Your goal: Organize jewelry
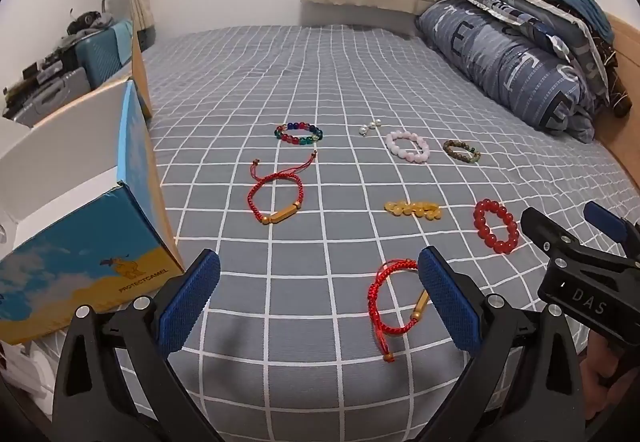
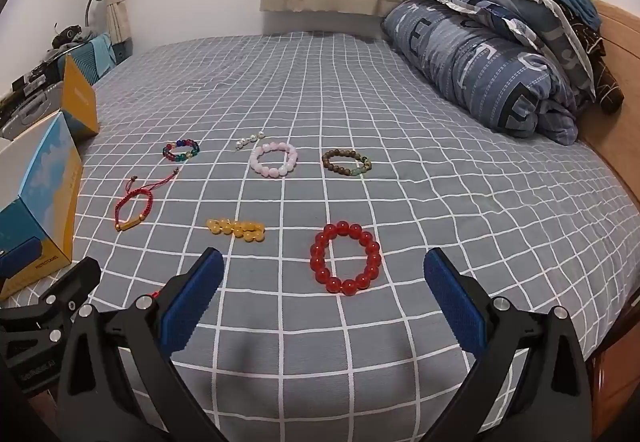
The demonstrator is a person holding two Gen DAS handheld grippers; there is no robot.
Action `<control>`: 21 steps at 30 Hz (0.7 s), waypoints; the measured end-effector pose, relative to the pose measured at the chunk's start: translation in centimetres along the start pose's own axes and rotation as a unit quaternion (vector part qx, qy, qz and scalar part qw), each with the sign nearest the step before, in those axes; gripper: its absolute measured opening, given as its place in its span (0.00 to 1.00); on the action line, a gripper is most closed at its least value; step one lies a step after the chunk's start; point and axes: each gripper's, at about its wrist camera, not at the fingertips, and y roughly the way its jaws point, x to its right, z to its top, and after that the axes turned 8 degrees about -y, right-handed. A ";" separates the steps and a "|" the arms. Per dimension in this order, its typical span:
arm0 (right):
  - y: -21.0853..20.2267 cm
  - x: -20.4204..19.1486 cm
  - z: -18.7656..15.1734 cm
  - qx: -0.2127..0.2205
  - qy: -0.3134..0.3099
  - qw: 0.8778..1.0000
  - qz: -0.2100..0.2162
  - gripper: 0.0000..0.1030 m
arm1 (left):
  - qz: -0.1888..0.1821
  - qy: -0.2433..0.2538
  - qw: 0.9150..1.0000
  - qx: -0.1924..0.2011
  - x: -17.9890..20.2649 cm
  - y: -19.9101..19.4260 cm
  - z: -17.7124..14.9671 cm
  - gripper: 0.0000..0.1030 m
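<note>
1. Left wrist view alone shows a red braided cord bracelet with a gold tube bead (image 1: pixel 394 304) on the grey checked bed sheet (image 1: pixel 320 62), just beside the right finger of the left claw (image 1: pixel 318 302), whose jaws stand wide apart with nothing held.
2. Right wrist view has the right claw (image 2: pixel 324 300) gaping equally wide and empty, the red round-bead bracelet (image 2: pixel 345 258) lying on the sheet between and beyond its fingers.
3. Both views show a second red cord bracelet (image 1: pixel 276 194), yellow beads (image 1: pixel 414 209), a pink bead bracelet (image 1: pixel 407 147), a multicoloured one (image 1: pixel 299 134), a brown one (image 1: pixel 461 151) and pearls (image 1: pixel 370 128).
4. An open blue-and-yellow cardboard box (image 1: pixel 86 238) sits at the left; its white inside shows only in the left view.
</note>
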 end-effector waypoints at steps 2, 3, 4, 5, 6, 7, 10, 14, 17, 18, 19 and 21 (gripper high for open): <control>0.0 -0.1 0.0 -0.001 0.001 1.000 -0.001 0.93 | 0.003 -0.002 1.000 0.000 -0.1 0.0 0.0 0.94; 0.0 0.0 -0.1 -0.001 0.000 1.000 0.000 0.93 | 0.003 -0.002 1.000 0.000 -0.1 0.1 0.0 0.94; 0.0 0.0 -0.1 -0.002 0.000 1.000 0.000 0.93 | 0.004 -0.002 1.000 0.000 -0.1 0.1 0.0 0.94; 0.0 -0.1 -0.1 -0.002 0.001 1.000 0.000 0.93 | 0.005 -0.002 1.000 0.000 -0.2 0.1 0.0 0.94; 0.1 -0.1 -0.1 -0.003 0.001 1.000 0.000 0.93 | 0.005 -0.003 1.000 0.000 -0.2 0.2 0.0 0.94; 0.1 -0.1 -0.1 -0.003 0.000 1.000 0.001 0.93 | 0.004 -0.005 1.000 0.000 -0.3 0.2 0.0 0.94; 0.5 -0.1 -0.2 -0.006 -0.001 1.000 0.003 0.93 | 0.000 -0.009 1.000 -0.004 -0.4 0.4 0.0 0.94; 0.6 0.0 -0.3 -0.006 0.000 1.000 0.003 0.93 | 0.010 -0.008 1.000 -0.004 -0.5 0.6 0.0 0.94; 0.6 0.0 -0.3 -0.007 -0.001 1.000 0.003 0.93 | 0.011 -0.009 1.000 0.000 -0.6 0.5 0.0 0.94; 0.7 0.0 -0.3 -0.007 -0.001 1.000 0.003 0.93 | 0.013 -0.010 1.000 0.001 -0.6 0.5 0.1 0.94; 0.7 0.1 -0.4 -0.007 -0.001 1.000 0.003 0.93 | 0.015 -0.010 1.000 0.001 -0.6 0.5 0.1 0.94; 0.7 0.1 -0.3 -0.007 -0.001 1.000 0.003 0.93 | 0.017 -0.011 1.000 0.001 -0.6 0.5 0.0 0.94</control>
